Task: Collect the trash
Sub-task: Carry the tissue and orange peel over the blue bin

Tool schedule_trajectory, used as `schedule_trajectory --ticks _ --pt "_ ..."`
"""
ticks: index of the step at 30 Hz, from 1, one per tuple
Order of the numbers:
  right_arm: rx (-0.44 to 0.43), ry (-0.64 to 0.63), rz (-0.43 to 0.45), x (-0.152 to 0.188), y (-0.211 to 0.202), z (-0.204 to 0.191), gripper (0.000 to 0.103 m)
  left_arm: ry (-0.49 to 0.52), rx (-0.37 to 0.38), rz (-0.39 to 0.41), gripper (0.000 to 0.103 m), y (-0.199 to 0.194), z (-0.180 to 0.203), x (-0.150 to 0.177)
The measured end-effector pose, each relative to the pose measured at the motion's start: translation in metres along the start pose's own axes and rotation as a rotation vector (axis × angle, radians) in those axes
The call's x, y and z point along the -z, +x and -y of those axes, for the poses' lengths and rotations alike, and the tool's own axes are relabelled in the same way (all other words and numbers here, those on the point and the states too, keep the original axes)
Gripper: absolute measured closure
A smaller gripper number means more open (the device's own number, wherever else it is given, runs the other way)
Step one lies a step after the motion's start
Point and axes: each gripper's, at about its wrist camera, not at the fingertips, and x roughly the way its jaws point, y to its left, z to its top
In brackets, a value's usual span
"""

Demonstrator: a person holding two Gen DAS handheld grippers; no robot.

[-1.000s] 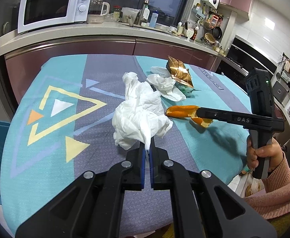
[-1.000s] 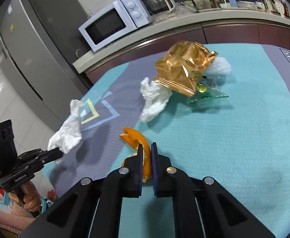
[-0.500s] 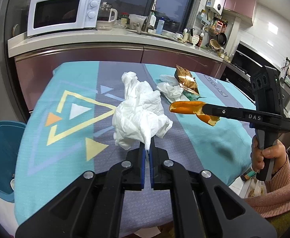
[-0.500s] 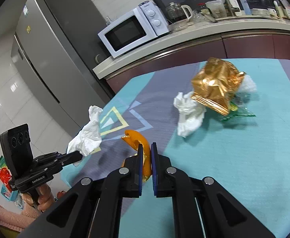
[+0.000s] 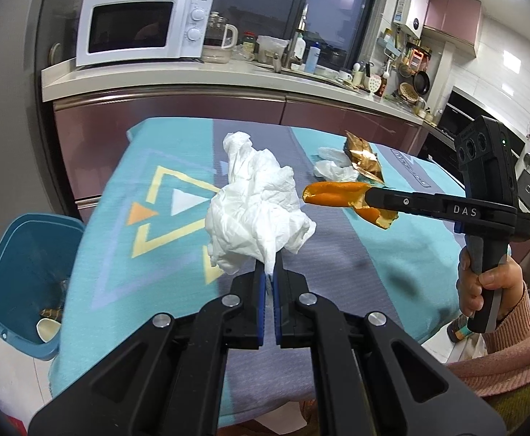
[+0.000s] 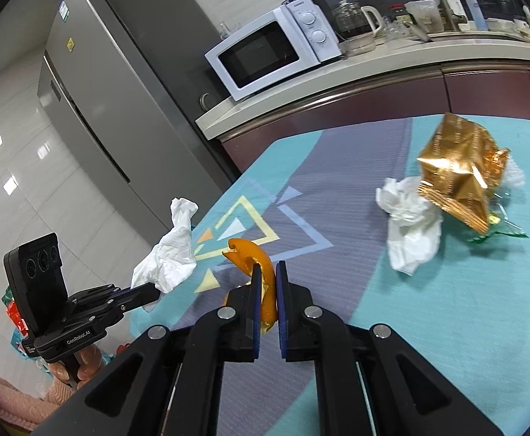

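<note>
Below me the surface [image 5: 392, 254] wears a teal and grey cloth with triangles; behind it run a counter, a white microwave [image 5: 141, 29] and a steel fridge [image 6: 119, 109]. A blue bin [image 5: 21, 276] stands at the surface's left edge. My right gripper [image 5: 368, 196] reads "DAS"; my left gripper [image 6: 154, 292] reads "GenRobot.AI". My left jaws pinch a crumpled tissue [image 5: 257, 214], lifted off the cloth. My right jaws clamp an orange peel [image 6: 254, 258], also lifted. A gold wrapper [image 6: 461, 178] and another tissue [image 6: 410, 229] lie farther back.
</note>
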Motion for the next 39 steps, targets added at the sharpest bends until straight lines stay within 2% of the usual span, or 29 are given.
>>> schedule_trajectory --ticks 17,39 --pt "-0.105 -0.056 -0.061 -0.011 0.047 -0.043 0.096 -0.069 -0.104 0.036 0.099 -0.04 -0.049 0.011" --pt "-0.168 -0.114 -0.132 -0.019 0.09 -0.082 0.096 -0.133 -0.22 0.067 0.099 -0.071 -0.098 0.017"
